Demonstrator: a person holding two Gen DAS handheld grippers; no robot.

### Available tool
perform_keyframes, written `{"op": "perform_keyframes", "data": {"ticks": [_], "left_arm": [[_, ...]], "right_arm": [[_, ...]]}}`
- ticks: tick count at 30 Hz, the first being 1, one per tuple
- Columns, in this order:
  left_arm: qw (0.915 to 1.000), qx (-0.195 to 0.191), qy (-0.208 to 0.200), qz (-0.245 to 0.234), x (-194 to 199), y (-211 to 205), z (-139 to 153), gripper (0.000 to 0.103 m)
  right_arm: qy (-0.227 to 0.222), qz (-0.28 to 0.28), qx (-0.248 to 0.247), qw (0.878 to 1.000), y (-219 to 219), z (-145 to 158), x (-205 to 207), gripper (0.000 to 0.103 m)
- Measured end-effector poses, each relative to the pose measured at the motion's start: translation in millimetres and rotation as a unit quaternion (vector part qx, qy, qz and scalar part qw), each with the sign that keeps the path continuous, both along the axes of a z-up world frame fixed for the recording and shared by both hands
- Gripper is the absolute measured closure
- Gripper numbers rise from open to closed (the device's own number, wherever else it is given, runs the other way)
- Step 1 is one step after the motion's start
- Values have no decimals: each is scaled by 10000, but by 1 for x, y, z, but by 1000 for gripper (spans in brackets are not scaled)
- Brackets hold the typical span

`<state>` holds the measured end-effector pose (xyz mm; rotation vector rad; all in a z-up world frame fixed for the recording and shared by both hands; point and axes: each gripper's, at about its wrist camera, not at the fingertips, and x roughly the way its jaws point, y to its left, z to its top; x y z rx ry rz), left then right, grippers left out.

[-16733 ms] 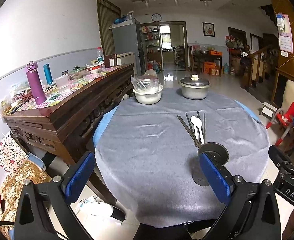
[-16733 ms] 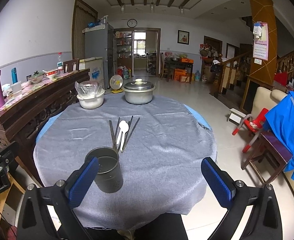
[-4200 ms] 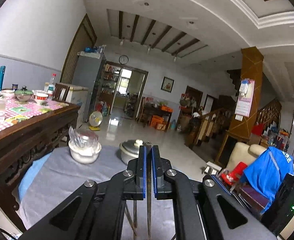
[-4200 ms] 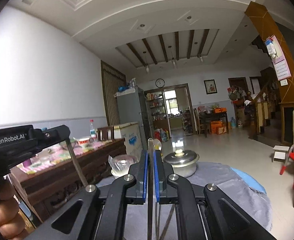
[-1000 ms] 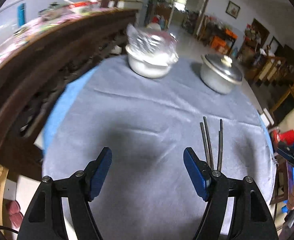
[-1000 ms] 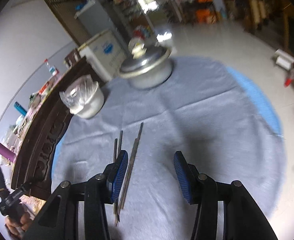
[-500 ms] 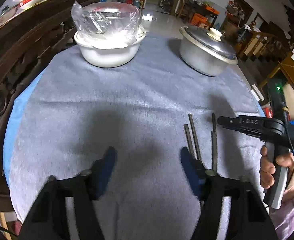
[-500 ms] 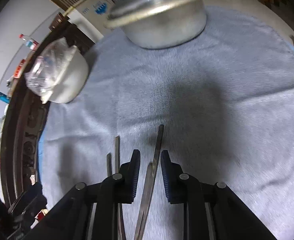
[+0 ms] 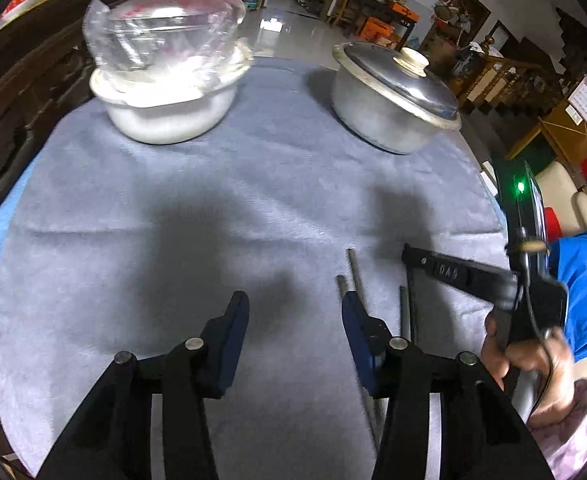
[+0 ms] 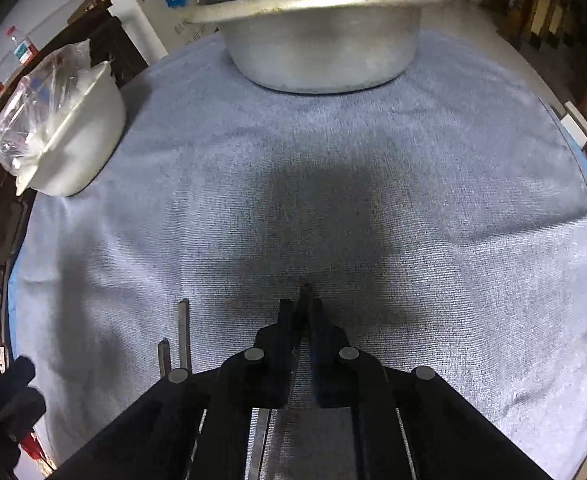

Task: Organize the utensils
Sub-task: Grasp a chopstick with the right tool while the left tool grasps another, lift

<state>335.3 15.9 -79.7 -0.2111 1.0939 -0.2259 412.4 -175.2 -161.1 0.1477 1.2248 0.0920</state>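
Observation:
Several dark metal chopsticks (image 9: pixel 353 270) lie side by side on the grey tablecloth (image 9: pixel 173 220). My right gripper (image 10: pixel 302 312) is shut on one chopstick (image 10: pixel 304 293), whose tip pokes out just past the pads, low over the cloth. Two more chopsticks (image 10: pixel 183 330) lie to its left. In the left wrist view the right gripper (image 9: pixel 409 258) comes in from the right, held by a hand (image 9: pixel 525 356). My left gripper (image 9: pixel 295 320) hovers over the cloth with its jaws closing. Only bare cloth lies between its pads, and its right pad (image 9: pixel 355 332) sits over the leftmost chopsticks.
A white bowl (image 9: pixel 165 112) with a clear plastic-wrapped dish on top stands at the far left, and a lidded metal pot (image 9: pixel 389 100) at the far right. A dark wooden sideboard (image 9: pixel 21 64) runs along the table's left side. Chairs and stairs lie beyond the right edge.
Both grippers have come down closer to the cloth. The right jaws have closed on a chopstick. The left jaws have narrowed.

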Motion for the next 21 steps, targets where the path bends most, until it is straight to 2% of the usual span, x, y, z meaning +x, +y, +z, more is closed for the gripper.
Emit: {"op": "perform_keyframes", "data": {"ticks": [10,14,21], "left_arm": [[9981,-141,472,-368,46,-56,-24,54],[9959,-205,796,-390,61,-69,-39,67],[9941,-3,1028,-349,74,-84,-54,71]], "right_arm": [[-587,-271,936,9935,-66,25,-39,97],[-704,-292,1053,9915,-84,30,-52,97],[-801,-322,1303,9877,-97,35,-66,97]]}}
